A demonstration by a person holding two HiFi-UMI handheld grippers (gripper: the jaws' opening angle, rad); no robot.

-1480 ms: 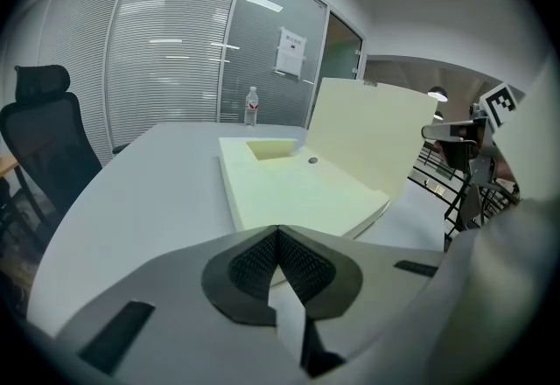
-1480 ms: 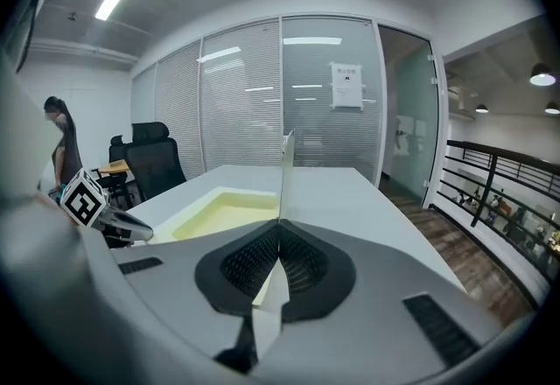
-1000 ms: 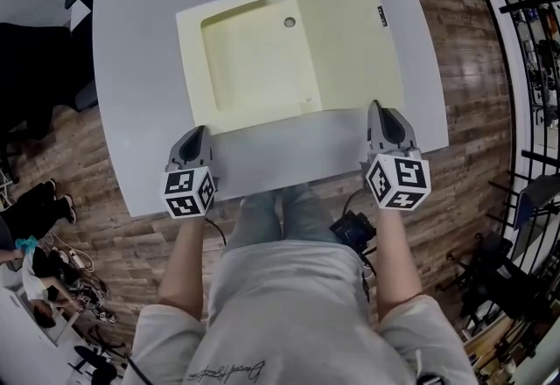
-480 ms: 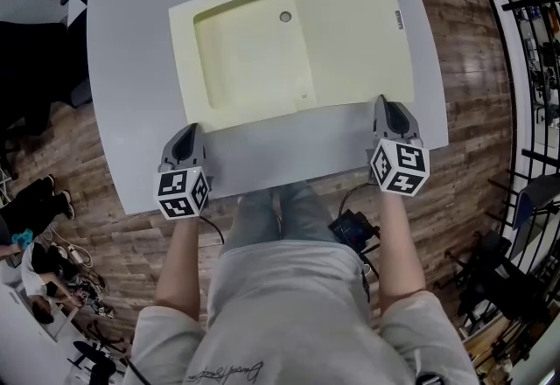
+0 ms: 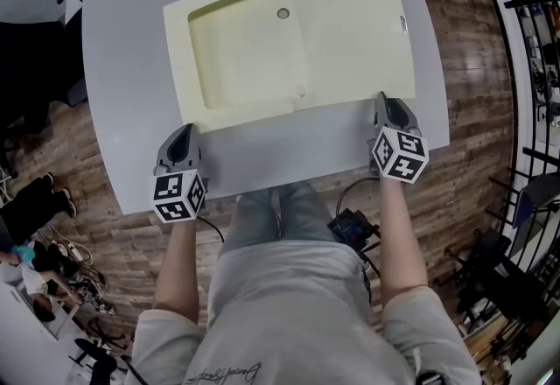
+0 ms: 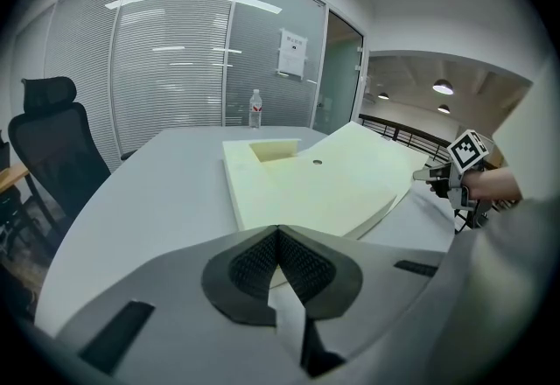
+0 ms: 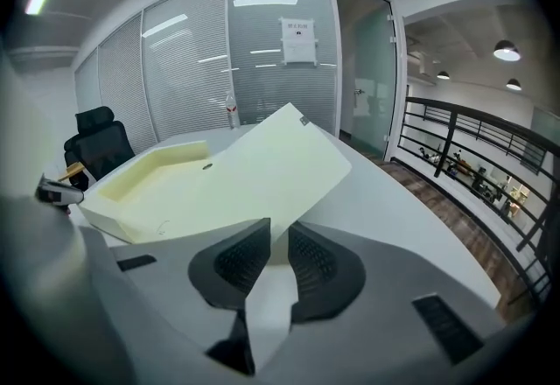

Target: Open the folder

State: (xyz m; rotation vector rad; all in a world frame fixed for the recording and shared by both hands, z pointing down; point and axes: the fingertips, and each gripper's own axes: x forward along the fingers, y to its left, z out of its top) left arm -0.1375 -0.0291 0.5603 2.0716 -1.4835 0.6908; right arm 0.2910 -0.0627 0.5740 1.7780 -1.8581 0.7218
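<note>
Big grey desk here, smooth and matte with rounded corners, on a wood plank floor. Room-wise: a glass wall with blinds at the far end, a black office chair off to the left, a clear bottle on the desk's far edge, and a dark metal railing on the right.

The folder sits in the middle of the desk, already open. It's pale yellow and matte all over. The left half is a shallow tray with a raised rim and a small round hole near its far right corner. The cover is a flat, stiff rectangle swung out to the right, and from the gripper views it slopes up off the desk rather than lying flat. There's a small dark label near its right edge.

The left claw sits at the folder's near left corner with its ribbed black pads closed tip to tip; I can't tell if they pinch the edge. The right claw is at the cover's near right corner. Its jaws have just been opening, so there's a narrow gap now, with the cover's edge in it and the pads not pressing.
</note>
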